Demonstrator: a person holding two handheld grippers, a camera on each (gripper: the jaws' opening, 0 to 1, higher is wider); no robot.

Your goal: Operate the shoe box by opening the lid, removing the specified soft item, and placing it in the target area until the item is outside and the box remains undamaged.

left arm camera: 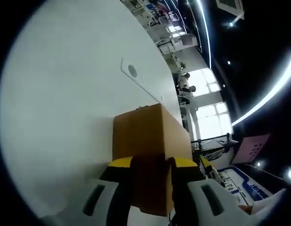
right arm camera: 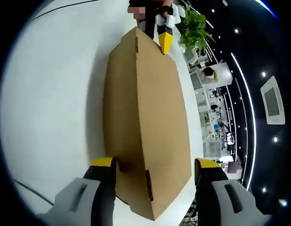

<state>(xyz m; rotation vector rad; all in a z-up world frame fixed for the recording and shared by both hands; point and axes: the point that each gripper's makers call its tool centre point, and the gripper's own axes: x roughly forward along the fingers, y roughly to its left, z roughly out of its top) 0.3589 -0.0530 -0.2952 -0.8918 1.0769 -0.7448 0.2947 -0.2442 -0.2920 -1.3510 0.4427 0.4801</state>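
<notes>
A long brown cardboard shoe box (right arm camera: 145, 117) lies with its lid down on a white table (right arm camera: 51, 94). My right gripper (right arm camera: 155, 165) is open. Its yellow-tipped jaws straddle the box's near end, the left one against the side wall and the right one just off the lid's edge. At the far end, my left gripper (right arm camera: 160, 30) rests a yellow tip on the lid. In the left gripper view, the shoe box (left arm camera: 147, 132) fills the gap between the jaws of my left gripper (left arm camera: 152, 165), which press on its end. The inside of the box is hidden.
The white table (left arm camera: 65, 103) spreads wide to the left of the box, with a small round mark (left arm camera: 132, 70) on a strip beyond it. A green plant (right arm camera: 194, 26) and office desks stand past the table's edge. A thin dark line (right arm camera: 27, 190) crosses the table near my right gripper.
</notes>
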